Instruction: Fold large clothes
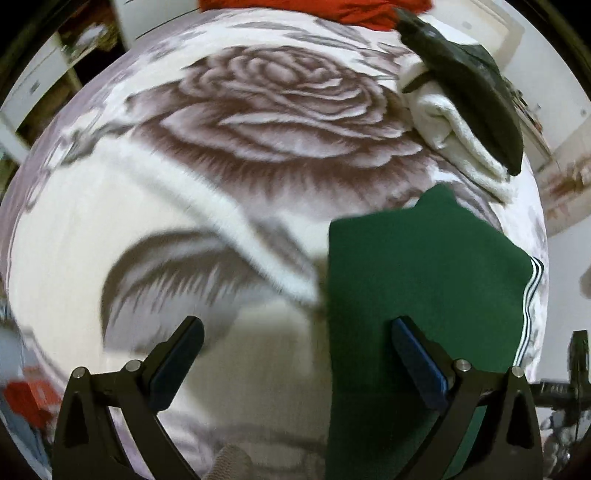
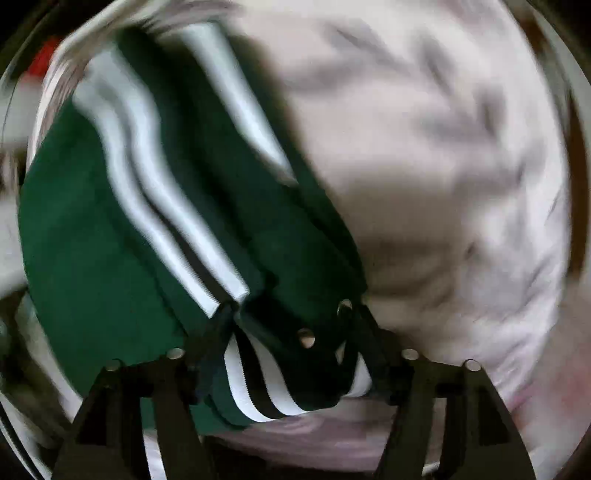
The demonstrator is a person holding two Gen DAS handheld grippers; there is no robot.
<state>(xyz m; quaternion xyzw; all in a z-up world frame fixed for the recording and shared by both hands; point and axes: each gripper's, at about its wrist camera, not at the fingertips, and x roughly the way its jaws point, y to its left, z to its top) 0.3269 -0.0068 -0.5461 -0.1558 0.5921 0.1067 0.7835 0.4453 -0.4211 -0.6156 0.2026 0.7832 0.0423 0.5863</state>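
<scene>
A green garment [image 1: 413, 288] with white and black side stripes lies folded on a white blanket with a big brown rose print [image 1: 258, 122]. My left gripper [image 1: 295, 339] is open and empty; its right finger is over the garment's left part. In the blurred right wrist view my right gripper [image 2: 291, 325] has its fingers buried in the bunched, striped edge of the green garment [image 2: 122, 251] and appears shut on it.
A folded white towel [image 1: 454, 125] with a dark garment [image 1: 476, 92] on top lies at the blanket's far right. Red cloth [image 1: 354, 11] lies at the far edge. White cabinets [image 1: 33, 85] stand at the left. The blanket's right edge is close to the green garment.
</scene>
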